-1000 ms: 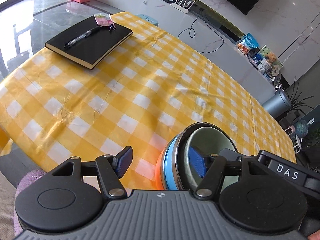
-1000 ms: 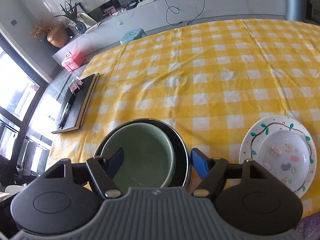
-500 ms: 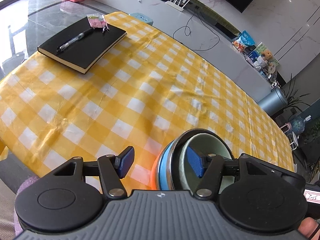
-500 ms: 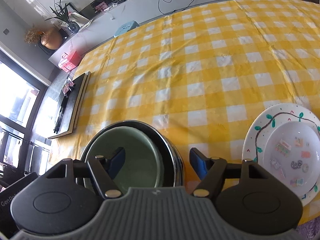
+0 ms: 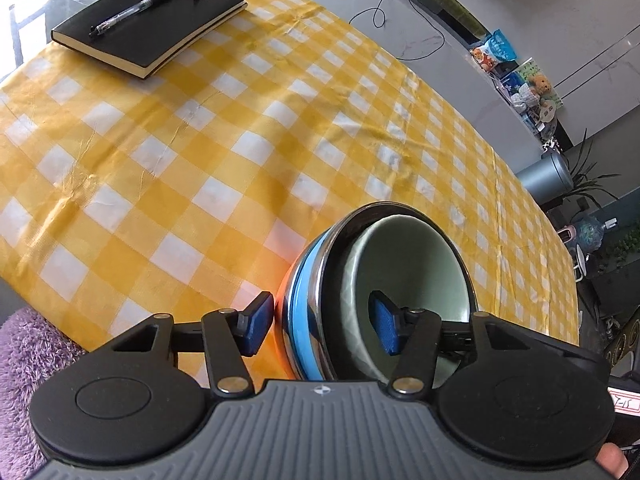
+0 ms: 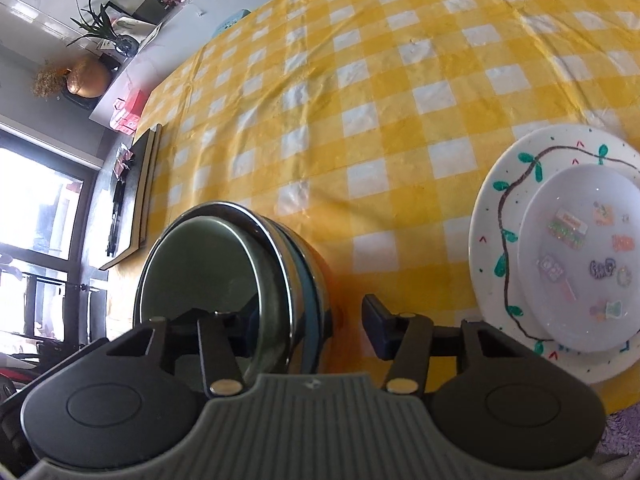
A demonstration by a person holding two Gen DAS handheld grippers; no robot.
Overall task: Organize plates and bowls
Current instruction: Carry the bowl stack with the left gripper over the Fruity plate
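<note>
A pale green bowl (image 5: 416, 268) sits nested inside a steel bowl with a blue band (image 5: 302, 304) on the yellow checked tablecloth (image 5: 240, 128). My left gripper (image 5: 320, 326) is open, its fingers straddling the bowls' near rim, one pad outside and one inside the green bowl. In the right wrist view the same nested bowls (image 6: 224, 272) stand at lower left, and my right gripper (image 6: 304, 320) is open, straddling their rim from the other side. A white plate with a painted vine (image 6: 500, 216) carries a smaller white plate with stickers (image 6: 580, 256) at the right.
A black notebook (image 5: 152, 24) with a pen (image 5: 132, 12) on it lies at the far left of the table. A purple fuzzy seat (image 5: 24, 356) is below the near table edge. A low white cabinet (image 5: 424, 12) runs behind the table.
Both grippers have moved lower and closer to the nested bowls, so each now straddles the rim. The bowls and plates have stayed in place.
</note>
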